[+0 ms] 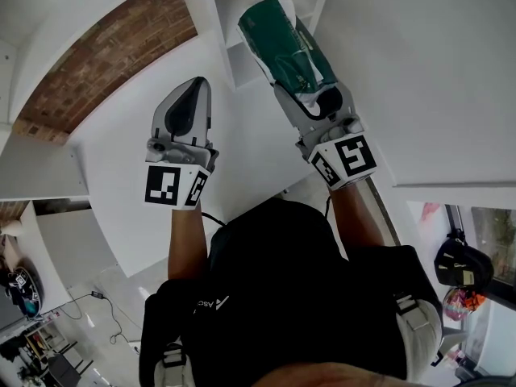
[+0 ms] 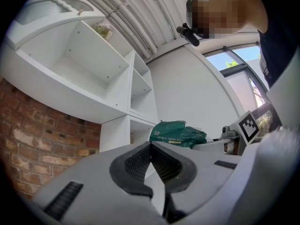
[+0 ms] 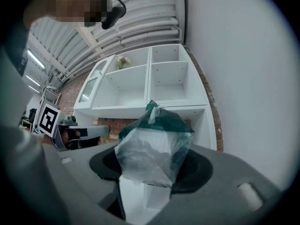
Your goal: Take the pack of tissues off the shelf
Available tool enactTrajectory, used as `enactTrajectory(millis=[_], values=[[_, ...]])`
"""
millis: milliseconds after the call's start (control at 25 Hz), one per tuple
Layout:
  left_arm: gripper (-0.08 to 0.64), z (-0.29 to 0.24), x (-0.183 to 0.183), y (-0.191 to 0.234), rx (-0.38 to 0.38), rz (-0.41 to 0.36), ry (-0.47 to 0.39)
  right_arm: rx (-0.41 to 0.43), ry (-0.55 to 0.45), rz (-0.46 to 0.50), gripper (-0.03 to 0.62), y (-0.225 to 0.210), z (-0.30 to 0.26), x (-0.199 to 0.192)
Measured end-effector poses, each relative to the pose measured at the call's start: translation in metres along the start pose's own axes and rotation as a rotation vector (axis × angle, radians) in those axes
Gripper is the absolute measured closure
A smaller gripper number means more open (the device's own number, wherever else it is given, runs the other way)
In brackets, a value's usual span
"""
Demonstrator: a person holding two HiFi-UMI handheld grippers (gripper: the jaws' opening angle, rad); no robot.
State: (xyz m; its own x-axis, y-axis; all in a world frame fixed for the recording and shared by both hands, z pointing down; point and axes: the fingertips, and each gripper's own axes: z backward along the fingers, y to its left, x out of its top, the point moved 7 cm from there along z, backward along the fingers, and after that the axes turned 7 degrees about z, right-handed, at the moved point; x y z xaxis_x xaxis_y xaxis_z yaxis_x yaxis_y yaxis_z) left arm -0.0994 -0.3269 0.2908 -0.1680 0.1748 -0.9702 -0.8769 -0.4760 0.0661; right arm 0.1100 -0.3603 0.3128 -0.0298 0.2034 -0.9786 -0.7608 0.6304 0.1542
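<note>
The green pack of tissues [image 1: 288,47] is clamped between the jaws of my right gripper [image 1: 316,101], held in the air in front of the white shelf unit [image 1: 234,22]. In the right gripper view the pack [image 3: 154,146] fills the space between the pads, its clear end toward the camera. The pack [image 2: 178,134] also shows in the left gripper view, off to the right of the shelf [image 2: 93,74]. My left gripper [image 1: 187,111] is raised beside it, to the left, its jaws shut [image 2: 151,165] with nothing between them.
The white shelf unit [image 3: 150,83] has several empty compartments, with a small flower bunch [image 3: 123,61] in an upper one. A brick wall [image 1: 113,63] lies behind it and a white wall [image 1: 419,71] to the right. The person's dark torso [image 1: 290,297] fills the lower head view.
</note>
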Motion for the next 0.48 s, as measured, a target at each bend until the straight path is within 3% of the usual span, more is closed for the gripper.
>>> enactTrajectory(millis=[480], values=[[0.561, 0.0067, 0.0039, -0.0013, -0.013, 0.001, 0.002, -0.012, 0.000, -0.010, 0.324, 0.0051, 0.0049, 0.0011]])
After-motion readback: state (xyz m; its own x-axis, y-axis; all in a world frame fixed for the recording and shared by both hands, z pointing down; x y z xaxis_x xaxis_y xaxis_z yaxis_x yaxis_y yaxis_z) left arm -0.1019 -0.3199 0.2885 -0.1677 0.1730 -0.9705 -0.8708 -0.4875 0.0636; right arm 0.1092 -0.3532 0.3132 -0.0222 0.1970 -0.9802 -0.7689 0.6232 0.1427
